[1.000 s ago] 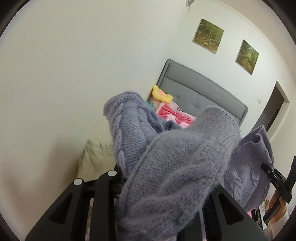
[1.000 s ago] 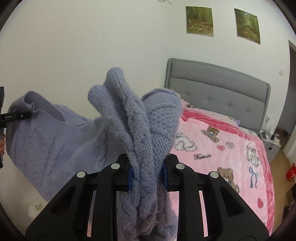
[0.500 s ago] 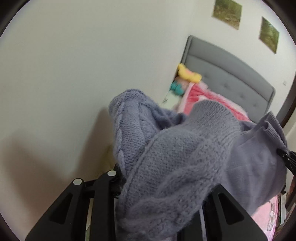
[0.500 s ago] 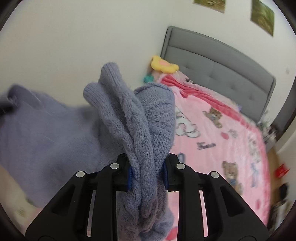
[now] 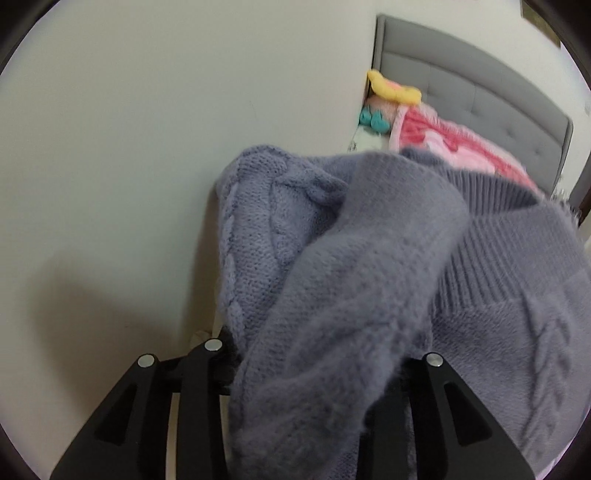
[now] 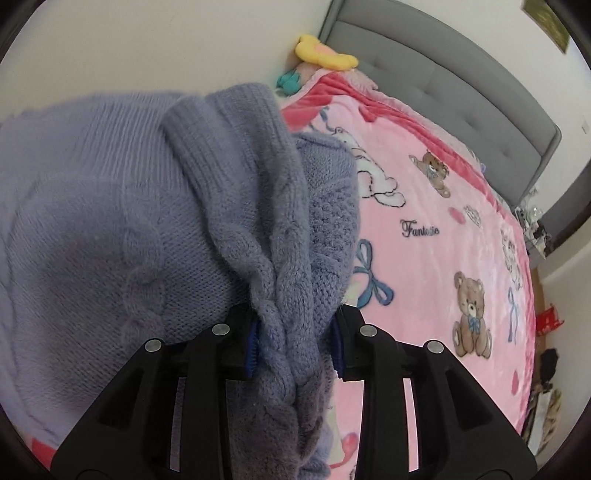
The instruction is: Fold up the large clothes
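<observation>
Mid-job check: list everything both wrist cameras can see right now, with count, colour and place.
sweater: one, lavender cable knit, bunched between both grippers, above the bed
blanket: one, pink with teddy bears, spread over the bed
headboard: one, grey padded, against the white wall
plush toy: one, yellow, at the head of the bed
teal item: one, beside the plush, too small to identify
wall picture: one, greenish, upper right, mostly cut off
bedside clutter: several small items, far right
left gripper: black, jaws just opening, knit between them
right gripper: black, blue pads, jaws just opening, knit between them
</observation>
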Available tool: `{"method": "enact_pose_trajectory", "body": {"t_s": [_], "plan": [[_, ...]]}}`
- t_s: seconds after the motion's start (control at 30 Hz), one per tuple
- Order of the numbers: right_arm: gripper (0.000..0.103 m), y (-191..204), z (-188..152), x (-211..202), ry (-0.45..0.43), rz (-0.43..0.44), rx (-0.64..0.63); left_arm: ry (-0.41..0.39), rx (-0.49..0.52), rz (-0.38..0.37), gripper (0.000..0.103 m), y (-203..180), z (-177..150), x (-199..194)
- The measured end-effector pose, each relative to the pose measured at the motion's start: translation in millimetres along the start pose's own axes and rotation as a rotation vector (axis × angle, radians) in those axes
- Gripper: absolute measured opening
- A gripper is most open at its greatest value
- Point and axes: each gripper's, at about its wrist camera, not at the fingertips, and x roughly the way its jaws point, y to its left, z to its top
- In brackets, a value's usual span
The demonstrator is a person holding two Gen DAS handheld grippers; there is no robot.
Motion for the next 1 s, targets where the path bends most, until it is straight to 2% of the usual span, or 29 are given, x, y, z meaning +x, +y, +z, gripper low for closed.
{"method": "enact_pose_trajectory", "body": {"t_s": [0.2,0.3,0.37,0.4,0.47,0.5,0.53,0.57,0.6,0.63,0.7,0.73,0.8,0.83,0.87,0.9,0.93,0.97,1.0], "plan": [[0.032,-1,3,14,0.016,0.014,0.012,-0.002,-0.007,-0.012,0.035,2,-11,16],[0.033,-2,3,24,0.043,0.025,0.036,0.024,0.003,-0.004,0.036,0,-20,29],[0.034,-3,4,31,0.058,0.031,0.046,0.063,-0.037,-0.031,0.037,3,-18,43],[0.034,-2,4,33,0.069,0.03,0.046,0.081,-0.068,-0.045,0.039,7,-20,46],[0.035,1,3,33,0.075,0.021,0.039,0.072,-0.07,-0.024,0.046,8,-21,47],[0.041,2,3,33,0.079,0.009,0.04,0.066,-0.068,-0.014,0.05,7,-22,46],[0.045,1,3,31,0.072,-0.007,0.045,0.055,-0.064,-0.009,0.055,7,-20,43],[0.058,0,4,25,0.047,-0.022,0.051,0.036,-0.053,0.001,0.059,6,-20,38],[0.063,-1,5,19,0.03,-0.032,0.052,0.009,-0.038,0.021,0.069,6,-21,29],[0.065,-4,7,10,-0.004,-0.032,0.053,-0.022,-0.026,0.046,0.082,5,-19,19],[0.066,-7,10,-10,-0.068,-0.005,0.049,-0.091,0.02,0.075,0.094,0,-16,-4],[0.066,-9,11,-24,-0.122,0.002,0.039,-0.128,0.042,0.071,0.094,-2,-15,-14],[0.077,-11,10,-56,-0.25,0.016,0.004,-0.248,0.09,0.053,0.094,-6,-18,-46],[0.077,-11,9,-68,-0.297,0.025,-0.008,-0.306,0.103,0.05,0.097,-6,-21,-61],[0.077,-11,8,-81,-0.352,0.041,-0.027,-0.375,0.108,0.026,0.098,-5,-24,-78],[0.075,-9,5,-99,-0.436,0.063,-0.056,-0.412,0.106,-0.014,0.098,-5,-25,-87],[0.07,-8,6,-107,-0.478,0.094,-0.078,-0.425,0.101,-0.131,0.098,-2,-23,-95],[0.054,-5,8,-110,-0.498,0.149,-0.102,-0.393,0.095,-0.21,0.098,-3,-15,-91],[0.039,0,15,-107,-0.47,0.182,-0.12,-0.355,0.089,-0.25,0.098,-3,-11,-86]]}}
